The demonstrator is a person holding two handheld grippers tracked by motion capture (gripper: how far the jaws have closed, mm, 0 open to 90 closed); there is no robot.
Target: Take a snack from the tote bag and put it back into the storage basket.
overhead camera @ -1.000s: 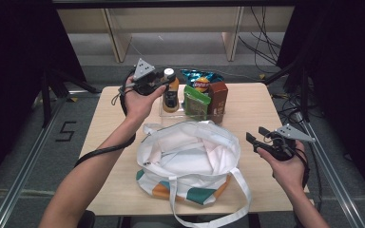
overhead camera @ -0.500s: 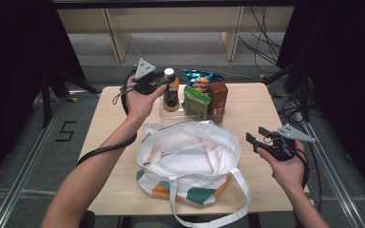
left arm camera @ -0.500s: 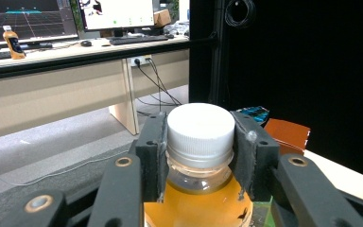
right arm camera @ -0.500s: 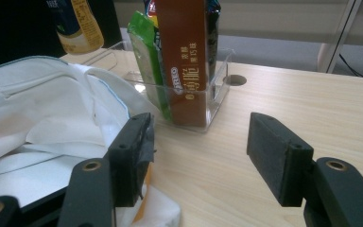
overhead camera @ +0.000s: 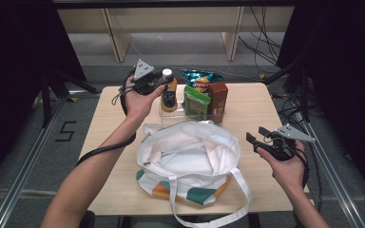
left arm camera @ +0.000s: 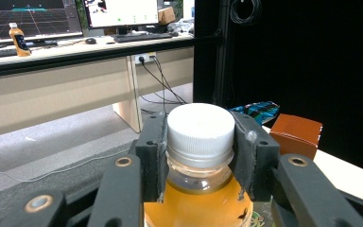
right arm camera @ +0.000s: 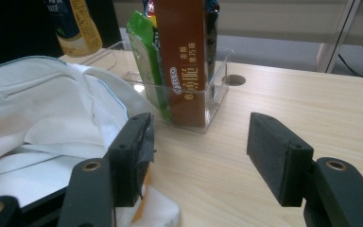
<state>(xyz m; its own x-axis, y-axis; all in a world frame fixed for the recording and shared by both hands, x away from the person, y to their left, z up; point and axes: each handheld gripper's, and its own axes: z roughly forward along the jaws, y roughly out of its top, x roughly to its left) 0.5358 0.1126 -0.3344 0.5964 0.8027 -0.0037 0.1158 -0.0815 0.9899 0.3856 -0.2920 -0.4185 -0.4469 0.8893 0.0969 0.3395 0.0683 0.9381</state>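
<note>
Pale wood-grain laminate is running across the surface (overhead camera: 256,107), smooth and matte, and a clear hard-plastic bin (right arm camera: 216,92) is standing near its far edge. My left tongs (left arm camera: 199,142) are gripping the bottle (overhead camera: 169,92) just under its ribbed white cap (left arm camera: 199,125), the flat black pads (left arm camera: 152,146) pressing on either side of the neck (orange liquid is showing through the clear, rounded shoulder). That bottle is standing upright at the bin's left end, beside a glossy green pouch (overhead camera: 196,100) and a brown cardboard box (overhead camera: 218,97). My right tongs (right arm camera: 199,158) are hovering wide apart and holding nothing, just beside the soft, crumpled white cloth bag (overhead camera: 190,152) that is lying open on the surface's near half.
</note>
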